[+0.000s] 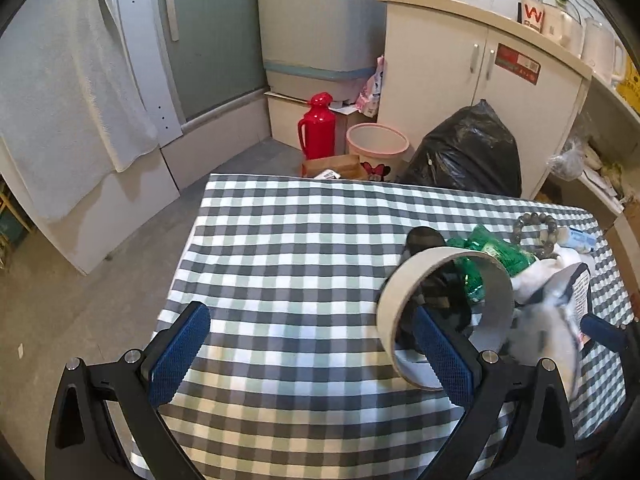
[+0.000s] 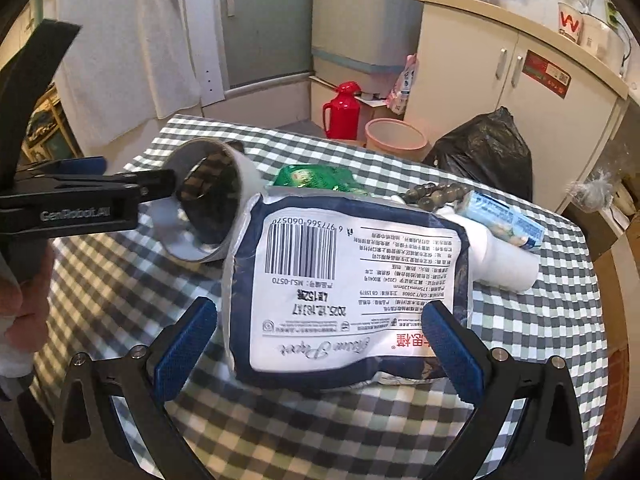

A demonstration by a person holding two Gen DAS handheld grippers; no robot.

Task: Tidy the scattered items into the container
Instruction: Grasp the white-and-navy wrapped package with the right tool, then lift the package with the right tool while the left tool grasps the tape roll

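Firstly, container (image 2: 224, 200): a white cylinder that lay tilted on the checked tablecloth (image 1: 280, 232), its mouth turned toward the left gripper; something dark sat inside, too dim to identify.
Left gripper (image 1: 312, 312): reached in level from the side of the container's mouth, fingers spread wide and clamping nothing; its right finger (image 1: 440, 352) stood at the container's rim, and whether it touched the rim could not be told.
Right gripper (image 2: 320, 306): pointed forward and down over the cloth, just beside the container, fingers released and well apart.
Tissue pack (image 2: 344, 280): lay outside the container, just to its right, barcode side up, between the right gripper's fingers; the right finger (image 2: 452, 344) met the pack's edge, while the left finger (image 2: 188, 344) stood clear of it.
Green packet (image 2: 316, 178): on the cloth just behind the container's closed end.
Bead bracelet (image 2: 432, 194): farther right of the container, beyond the pack.
White tube (image 2: 508, 264): right of the pack, well apart from the container.
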